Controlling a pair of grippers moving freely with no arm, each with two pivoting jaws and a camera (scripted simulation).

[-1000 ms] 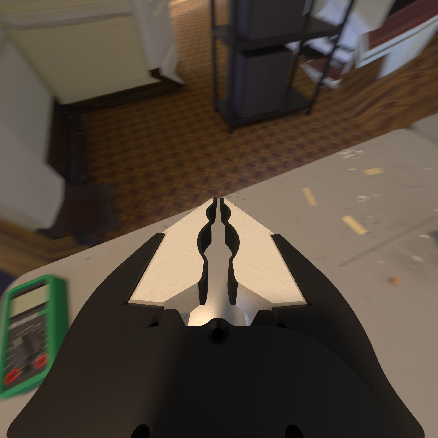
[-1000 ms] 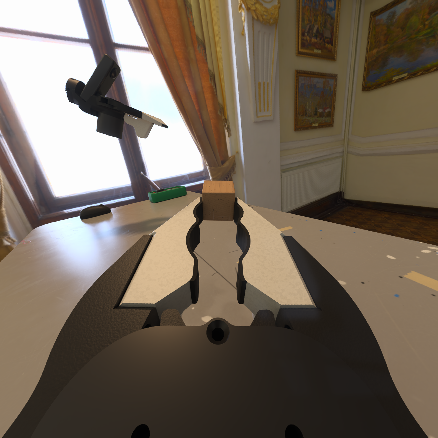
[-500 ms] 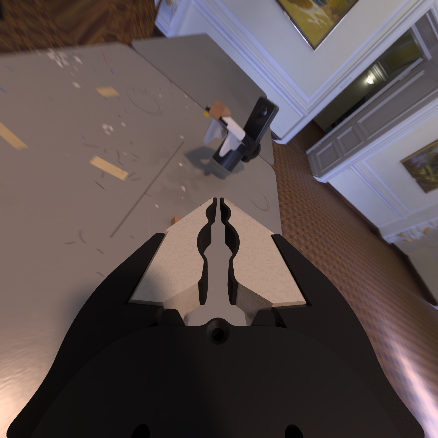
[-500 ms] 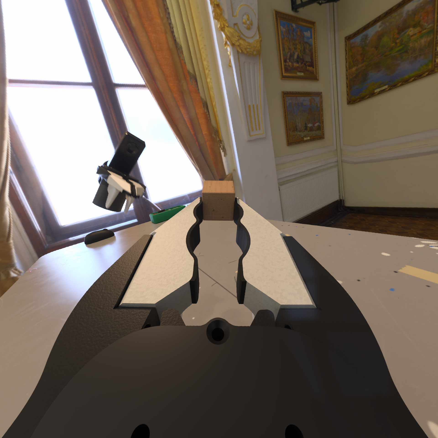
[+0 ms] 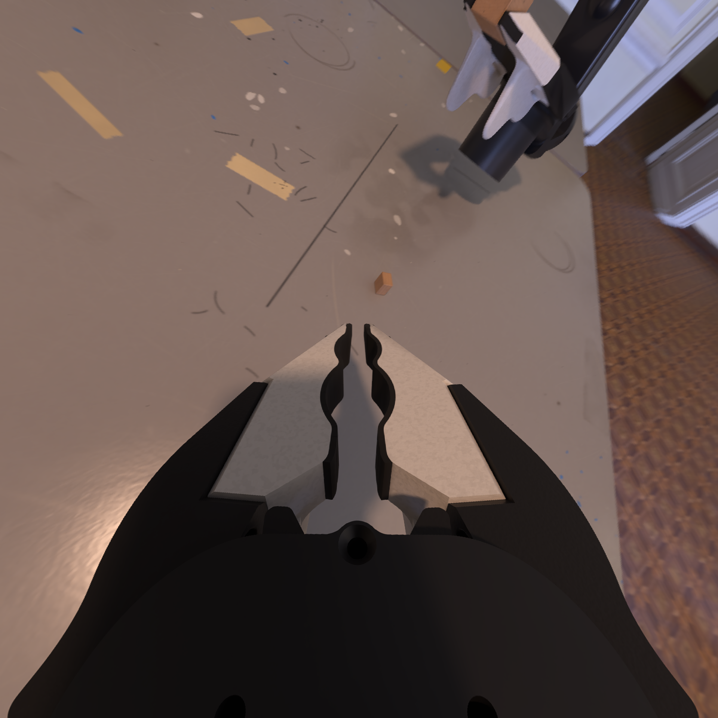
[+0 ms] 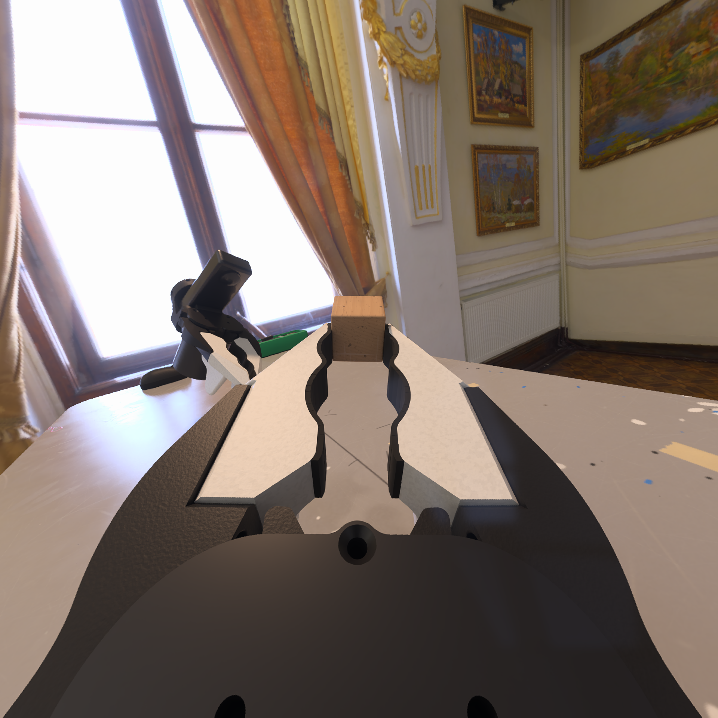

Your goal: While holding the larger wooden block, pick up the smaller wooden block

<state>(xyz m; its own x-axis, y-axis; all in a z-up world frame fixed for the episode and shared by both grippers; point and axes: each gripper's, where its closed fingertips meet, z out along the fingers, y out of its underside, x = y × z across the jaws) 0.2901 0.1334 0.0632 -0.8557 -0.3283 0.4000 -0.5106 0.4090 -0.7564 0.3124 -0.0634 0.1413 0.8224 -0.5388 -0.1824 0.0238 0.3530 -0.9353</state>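
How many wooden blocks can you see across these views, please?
2. The larger wooden block is clamped between the right gripper fingertips, above the table. The smaller wooden block lies on the table just ahead of the left gripper.

The larger wooden block (image 6: 358, 335) — a pale cube — sat upright, pinched at the right gripper's (image 6: 358, 342) fingertips, off the table. The smaller wooden block (image 5: 383, 283) lay alone on the grey tabletop (image 5: 136, 272) — tiny, orange-tan.

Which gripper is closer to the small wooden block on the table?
Left. The left gripper points at the smaller wooden block just ahead; the right gripper is farther beyond.
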